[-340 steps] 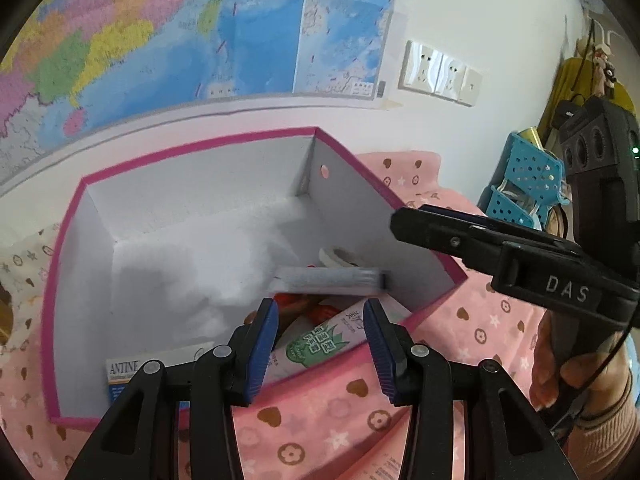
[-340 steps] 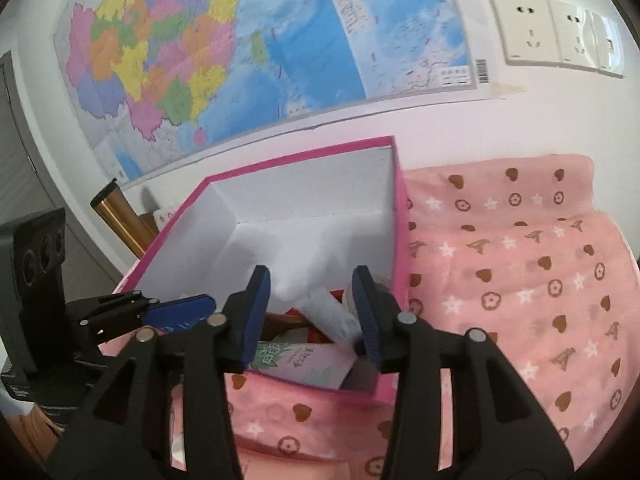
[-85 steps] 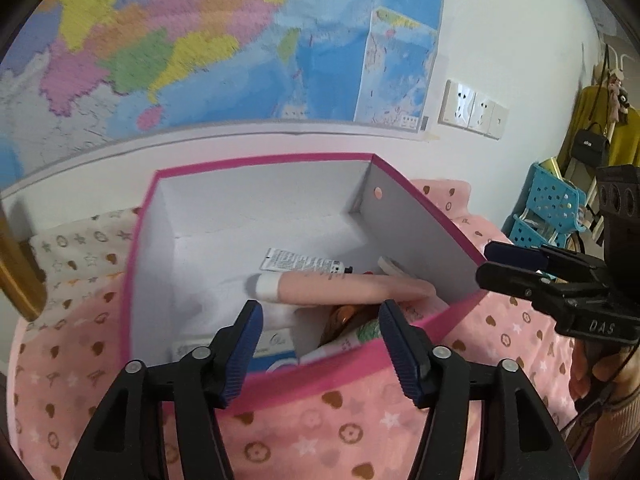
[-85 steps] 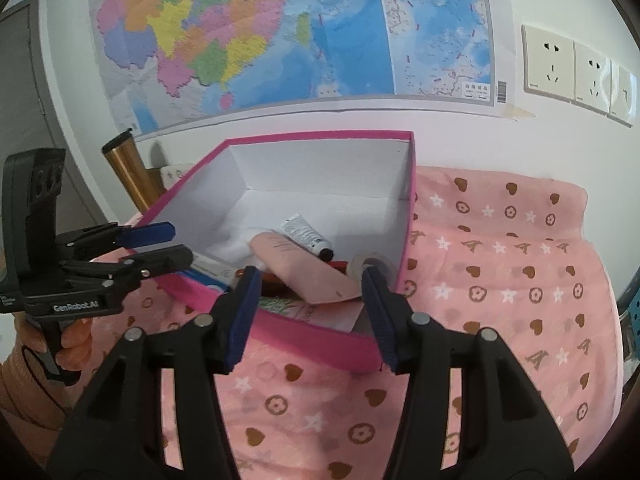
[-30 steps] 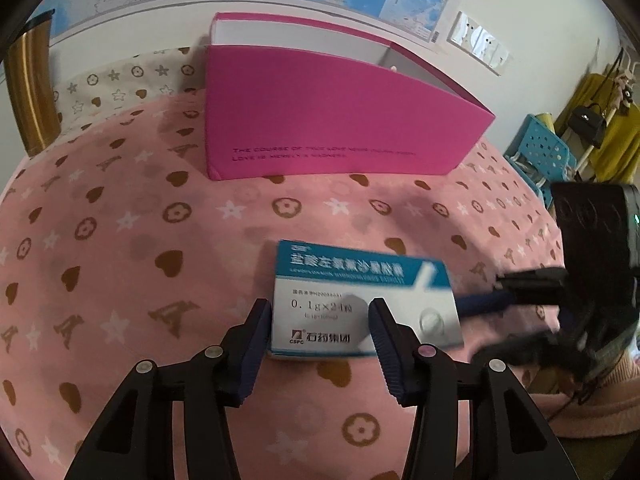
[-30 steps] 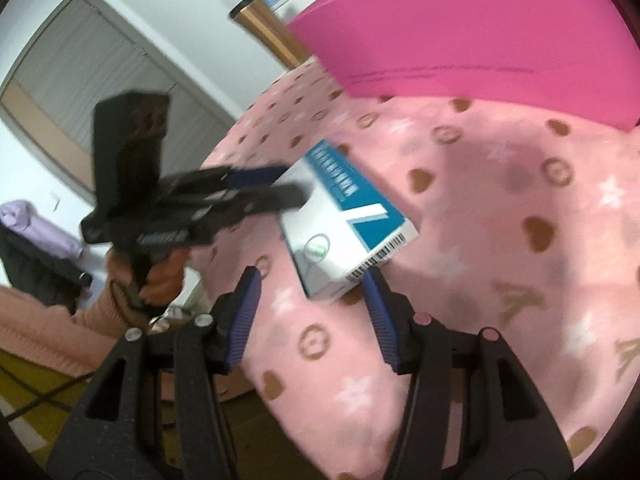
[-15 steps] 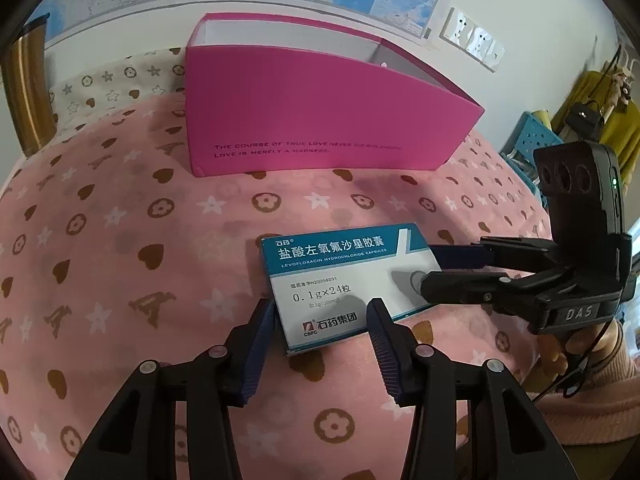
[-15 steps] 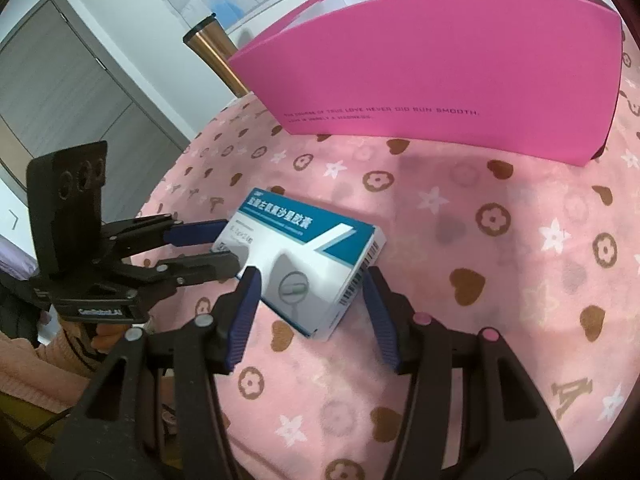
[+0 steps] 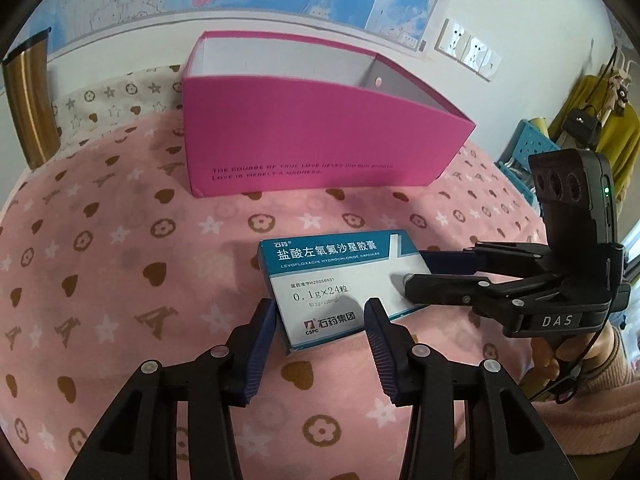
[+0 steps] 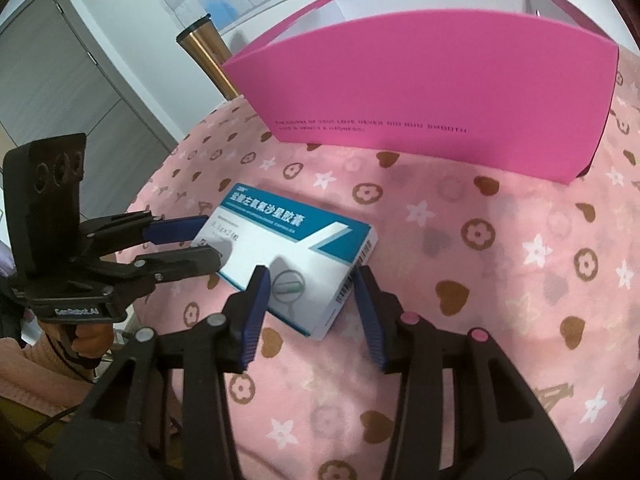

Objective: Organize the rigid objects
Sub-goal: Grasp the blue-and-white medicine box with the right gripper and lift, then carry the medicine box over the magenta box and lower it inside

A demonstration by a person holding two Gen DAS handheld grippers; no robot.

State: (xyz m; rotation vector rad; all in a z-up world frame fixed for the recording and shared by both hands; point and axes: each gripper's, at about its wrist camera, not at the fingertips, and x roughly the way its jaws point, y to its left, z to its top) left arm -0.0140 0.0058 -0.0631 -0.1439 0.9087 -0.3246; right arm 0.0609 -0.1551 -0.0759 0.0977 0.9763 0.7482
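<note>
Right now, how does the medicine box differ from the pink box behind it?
The medicine box is small, closed, white and teal, lying flat on the tablecloth; the pink box is far larger, magenta outside, white inside, open-topped and standing upright. The left gripper and right gripper each straddle an end of the medicine box; neither is at the pink box. Both are printed rectangular cardboard boxes on the same cloth.

A: What's printed on the medicine box [image 9: 340,284] between the left gripper's [image 9: 320,316] jaws?

B: "LEVOFLOXACIN HYDROCHLORIDE CAPSULES" under Chinese characters, then "0.1g×24", and "CSPC" nearest the jaws.

A: And the pink box [image 9: 320,140] beyond the jaws?

B: Small dark print, second line "LOVE IS MERELY A MADNESS."

A: The tools themselves?

B: "DAS" on the right gripper [image 9: 416,270], right of the jaws; "GenRobot.AI" on the left one.
</note>
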